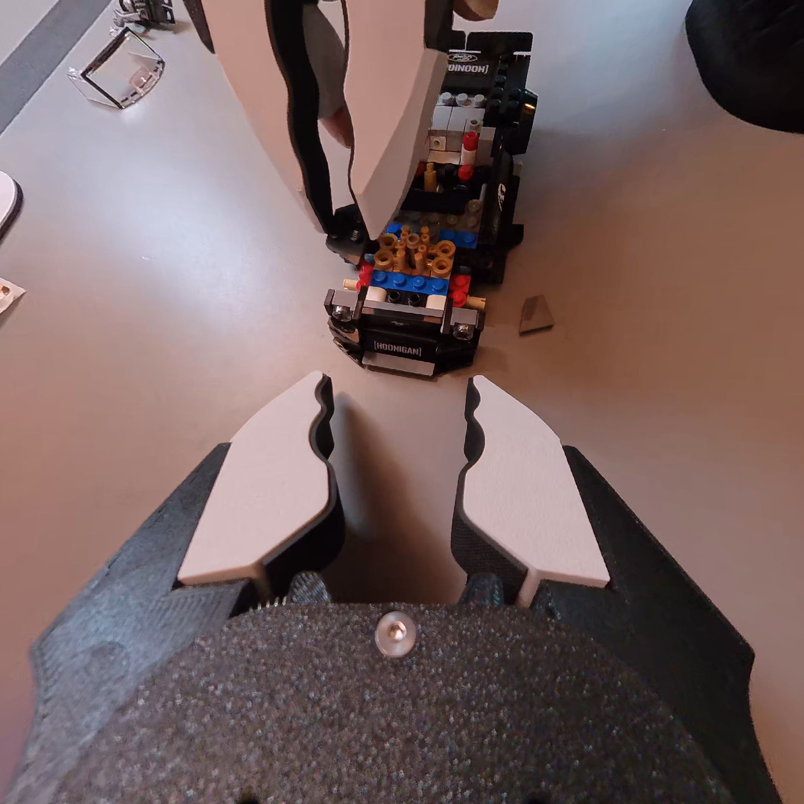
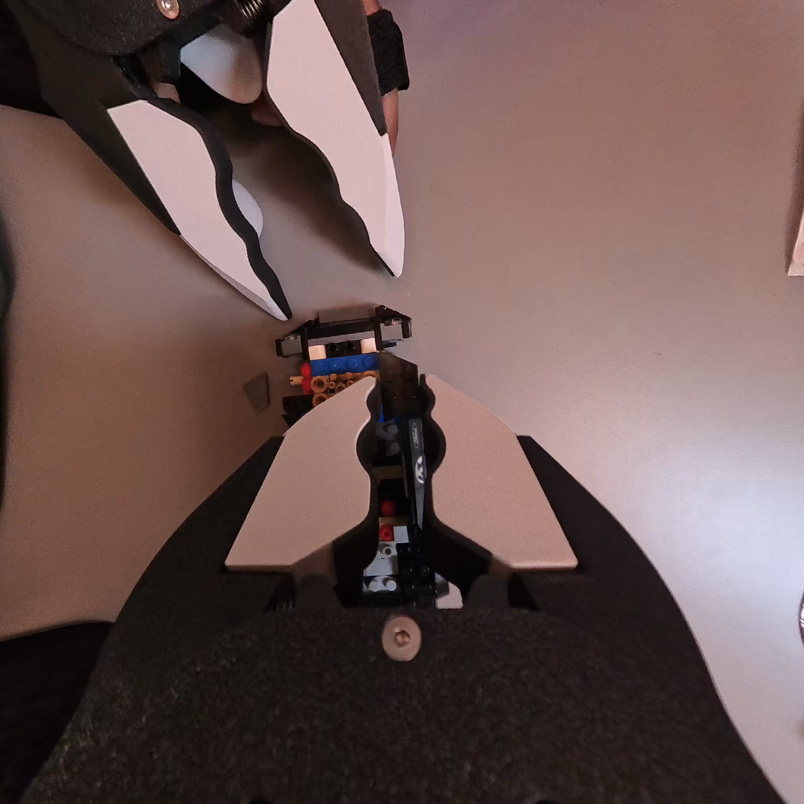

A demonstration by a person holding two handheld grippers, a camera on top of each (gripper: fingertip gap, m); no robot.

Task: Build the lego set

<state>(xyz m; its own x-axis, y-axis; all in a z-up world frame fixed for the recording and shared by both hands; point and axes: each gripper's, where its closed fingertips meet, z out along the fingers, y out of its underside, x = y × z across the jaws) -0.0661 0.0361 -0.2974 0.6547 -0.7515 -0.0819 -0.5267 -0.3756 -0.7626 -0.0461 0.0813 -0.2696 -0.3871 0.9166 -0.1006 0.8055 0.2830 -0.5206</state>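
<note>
Left wrist view: your left gripper (image 1: 398,378) hangs wide apart and empty, the car (image 1: 428,256) on the table (image 1: 174,348) just beyond its tips, nose toward you. Your right gripper (image 2: 399,383) is closed on a black plate (image 2: 398,387) at the car's side, the body running between its fingers. A grey wedge (image 1: 536,314) lies beside the nose.

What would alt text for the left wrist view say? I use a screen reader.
A partly built black Lego car sits nose-first on a pale table, gold engine parts exposed. The open left gripper hovers just short of its bumper, while the right gripper holds a black piece at the car's side.
</note>
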